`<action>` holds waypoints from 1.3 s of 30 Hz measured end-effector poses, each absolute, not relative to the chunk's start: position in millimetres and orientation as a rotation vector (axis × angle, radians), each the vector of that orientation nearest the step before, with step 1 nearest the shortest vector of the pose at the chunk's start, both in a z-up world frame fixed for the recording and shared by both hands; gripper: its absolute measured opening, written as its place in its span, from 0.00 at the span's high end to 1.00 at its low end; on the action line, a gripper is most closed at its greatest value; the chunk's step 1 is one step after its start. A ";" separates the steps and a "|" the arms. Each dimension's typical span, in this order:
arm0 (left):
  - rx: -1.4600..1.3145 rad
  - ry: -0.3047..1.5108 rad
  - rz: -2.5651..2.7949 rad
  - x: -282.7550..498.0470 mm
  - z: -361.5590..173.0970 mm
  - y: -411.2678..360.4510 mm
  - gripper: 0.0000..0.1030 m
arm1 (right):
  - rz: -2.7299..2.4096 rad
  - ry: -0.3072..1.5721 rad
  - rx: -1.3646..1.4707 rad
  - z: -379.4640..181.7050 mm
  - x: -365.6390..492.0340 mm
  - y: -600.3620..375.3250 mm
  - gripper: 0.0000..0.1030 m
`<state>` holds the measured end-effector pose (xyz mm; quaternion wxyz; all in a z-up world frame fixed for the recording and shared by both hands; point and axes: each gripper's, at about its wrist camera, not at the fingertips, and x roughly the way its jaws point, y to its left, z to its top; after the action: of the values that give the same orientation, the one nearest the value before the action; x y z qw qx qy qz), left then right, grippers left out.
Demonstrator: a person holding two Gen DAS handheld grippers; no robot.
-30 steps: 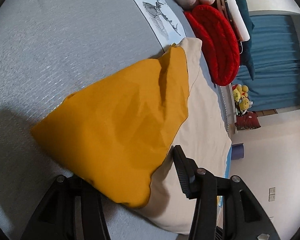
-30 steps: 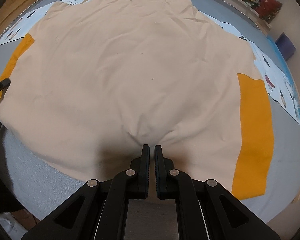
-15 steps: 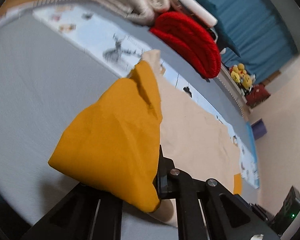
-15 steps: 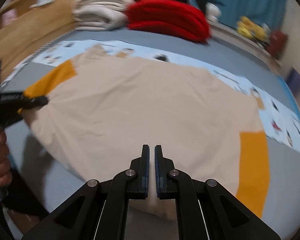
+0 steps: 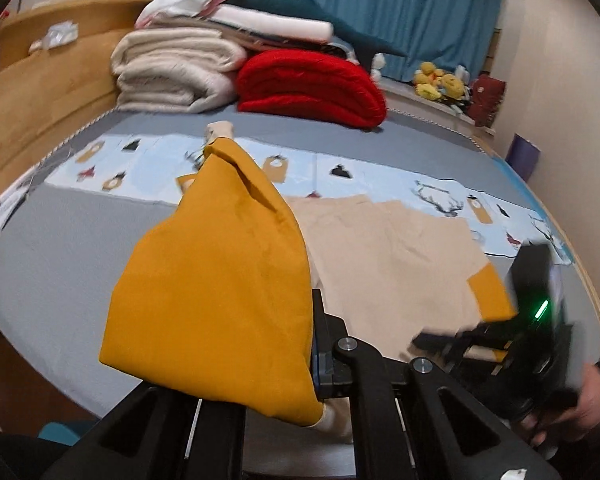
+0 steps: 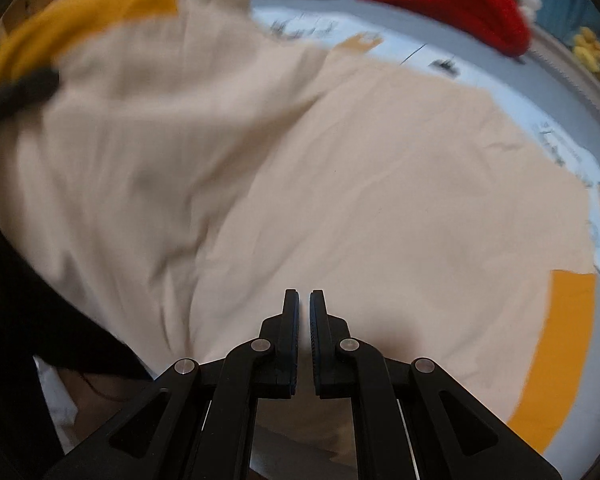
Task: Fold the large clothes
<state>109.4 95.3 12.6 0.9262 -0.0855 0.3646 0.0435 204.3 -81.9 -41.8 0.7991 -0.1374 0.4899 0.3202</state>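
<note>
On the bed, both grippers pinching the beige shirt (image 6: 380, 208)

Left gripper (image 5: 314, 344) clamps the orange sleeve (image 5: 220, 280); right gripper (image 6: 304, 300) is nearly closed on the hem, a thin grip that could slip mid-fold.

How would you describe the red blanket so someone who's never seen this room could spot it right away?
Start at the wooden headboard at the far end of the grey bed, where folded bedding is stacked. The red blanket lies at the right of that stack, touching the thick cream blanket. It is the only bright red, ribbed roll there.
</note>
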 end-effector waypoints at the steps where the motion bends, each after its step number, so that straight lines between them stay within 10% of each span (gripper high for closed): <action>1: -0.156 0.742 0.077 111.0 15.8 85.2 0.93 | 0.669 1.025 -0.265 -32.5 207.0 -93.3 0.92; 7: -0.014 0.708 -0.030 129.1 33.1 1.5 0.93 | 0.438 0.812 -0.102 26.0 225.2 -205.9 0.50; 22: 0.190 1.072 -0.451 193.8 -70.2 -246.6 0.85 | 0.135 0.813 0.327 35.5 211.7 -437.3 0.50; 30: 0.127 1.047 -0.643 154.9 -31.6 -200.1 0.57 | 0.330 0.905 0.355 20.5 211.8 -411.3 0.50; 39: -0.021 0.988 -0.491 145.4 -21.3 -90.5 0.54 | 0.398 1.069 0.176 -17.3 206.2 -354.4 0.50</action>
<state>145.4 -90.5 -21.3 0.8517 -0.0099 0.4692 -0.2332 206.2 -354.4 -17.3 0.8380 0.0832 0.5054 0.1881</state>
